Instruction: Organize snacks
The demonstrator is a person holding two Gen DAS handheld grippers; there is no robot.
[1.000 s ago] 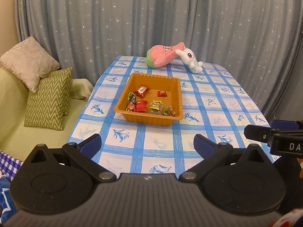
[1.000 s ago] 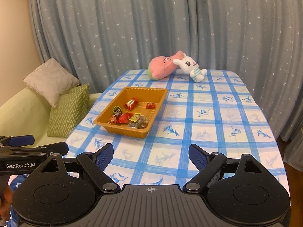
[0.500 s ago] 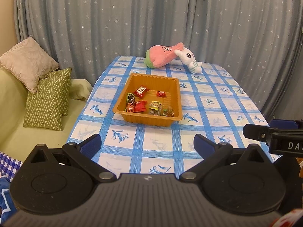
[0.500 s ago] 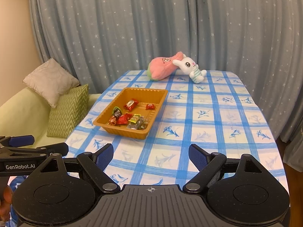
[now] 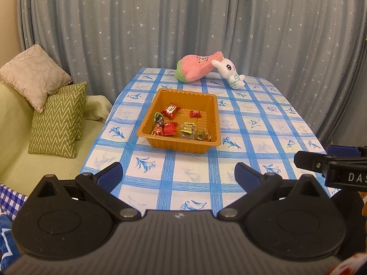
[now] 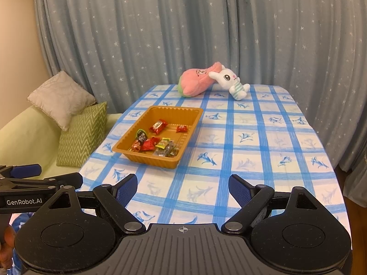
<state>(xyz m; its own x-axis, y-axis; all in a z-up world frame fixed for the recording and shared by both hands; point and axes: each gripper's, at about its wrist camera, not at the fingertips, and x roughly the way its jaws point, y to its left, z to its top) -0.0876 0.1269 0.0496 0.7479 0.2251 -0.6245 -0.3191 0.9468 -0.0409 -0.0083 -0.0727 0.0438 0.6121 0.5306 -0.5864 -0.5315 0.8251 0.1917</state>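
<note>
On table (image 5: 263, 123), left-wrist view: orange tray (image 5: 149, 123) mid-table holds all visible snacks (image 5: 170, 128), clustered at its near end. No wrapper seen on cloth. Your left gripper (image 5: 178, 173) hangs near table edge, jaws spread wide, nothing between them.

Right-wrist view: same tray (image 6: 195, 116) sits left of centre; right gripper (image 6: 183, 186) equally wide, nothing held. Pink plush (image 6: 195, 83) and bunny (image 6: 231, 80) at far end, well apart from tray.

Scene fits snacks gathered or awaiting sorting. If you pick, approach from above and pinch one wrapper only.

Both views have drifted slightly; the tray (image 5: 207, 147) sits a little higher.
</note>
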